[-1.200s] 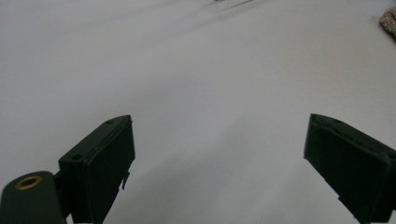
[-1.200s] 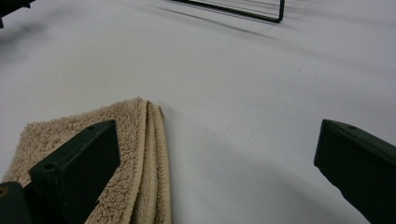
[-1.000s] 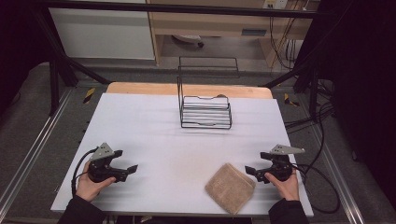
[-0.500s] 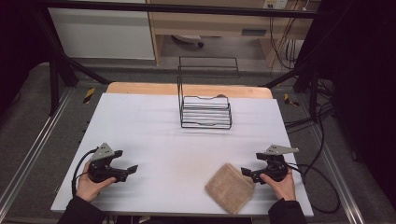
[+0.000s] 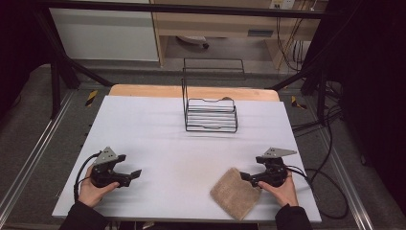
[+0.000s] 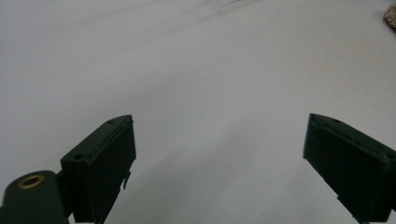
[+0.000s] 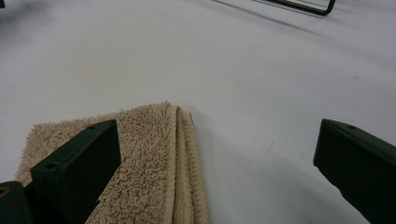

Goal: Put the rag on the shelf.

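High view: my right gripper — jaws spread wide — sits at the folded tan towel, lower right of frame; my left gripper, also agape, rests lower left.

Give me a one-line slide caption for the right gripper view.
Open right gripper closing in on the corner of a folded beige towel lying on the white table.

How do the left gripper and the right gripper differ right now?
The right gripper has the folded beige terry towel's corner between its open jaws; the left gripper has just bare white table between its open jaws. In the high view the right gripper points left toward the towel, the left gripper points right across the table. Both are black, hand-held and low over the table.
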